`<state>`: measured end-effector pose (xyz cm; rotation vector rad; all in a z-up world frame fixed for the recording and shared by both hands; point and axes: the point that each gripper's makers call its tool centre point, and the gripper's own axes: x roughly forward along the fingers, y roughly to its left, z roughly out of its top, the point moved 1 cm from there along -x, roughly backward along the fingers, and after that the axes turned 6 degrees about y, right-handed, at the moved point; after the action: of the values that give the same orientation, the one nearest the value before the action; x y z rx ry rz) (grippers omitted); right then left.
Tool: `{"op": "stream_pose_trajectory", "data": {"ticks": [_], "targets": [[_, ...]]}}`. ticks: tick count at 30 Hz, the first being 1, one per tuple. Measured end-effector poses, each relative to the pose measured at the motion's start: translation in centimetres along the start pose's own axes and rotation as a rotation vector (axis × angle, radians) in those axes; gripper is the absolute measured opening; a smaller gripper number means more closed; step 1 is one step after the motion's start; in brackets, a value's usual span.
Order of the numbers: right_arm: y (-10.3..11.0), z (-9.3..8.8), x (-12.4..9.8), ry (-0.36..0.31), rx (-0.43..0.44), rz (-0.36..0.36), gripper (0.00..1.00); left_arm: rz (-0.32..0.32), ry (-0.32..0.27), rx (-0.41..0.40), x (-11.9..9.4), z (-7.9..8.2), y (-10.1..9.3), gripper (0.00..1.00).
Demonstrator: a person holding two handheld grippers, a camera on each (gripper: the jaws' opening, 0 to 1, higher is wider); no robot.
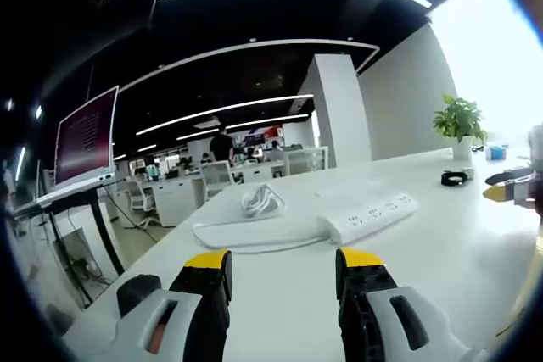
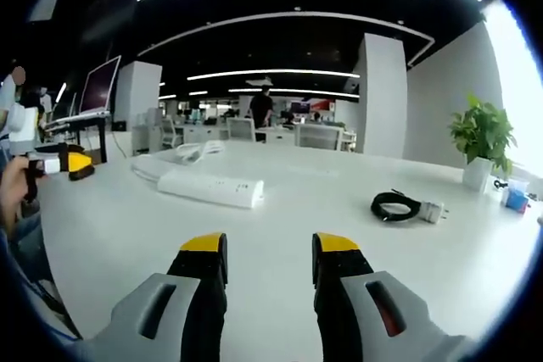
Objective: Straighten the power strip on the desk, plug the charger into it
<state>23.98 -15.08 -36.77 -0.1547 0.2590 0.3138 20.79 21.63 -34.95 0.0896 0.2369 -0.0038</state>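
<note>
— What stands at the far corner of the desk (image 2: 339,218)?
— A potted plant (image 2: 482,148) in a white pot.
— And beyond?
— A monitor (image 1: 86,135), white chairs (image 1: 216,178), a standing person (image 2: 262,109).

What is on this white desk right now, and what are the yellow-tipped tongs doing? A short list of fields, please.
desk: white desk
power strip: white power strip, lying flat, untouched
strip cord: white cord, bundled behind it
charger: black coiled charger, lying apart from the strip
plant: potted plant at the far edge
left tongs: open, holding nothing
right tongs: open, holding nothing
</note>
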Motion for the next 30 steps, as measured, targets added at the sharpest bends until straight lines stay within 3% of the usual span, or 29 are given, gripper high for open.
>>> {"op": "stream_pose_trajectory", "data": {"ticks": [12,30], "targets": [[-0.4,0.3,1.1,-0.002,-0.007,0.032,0.38,-0.024,0.008,-0.015,1.1,-0.4,0.1,0.49],[0.0,2.0,4.3,-0.01,-0.077,0.118,0.37,-0.077,-0.047,-0.005,3.7,1.7,-0.6,0.48]]}}
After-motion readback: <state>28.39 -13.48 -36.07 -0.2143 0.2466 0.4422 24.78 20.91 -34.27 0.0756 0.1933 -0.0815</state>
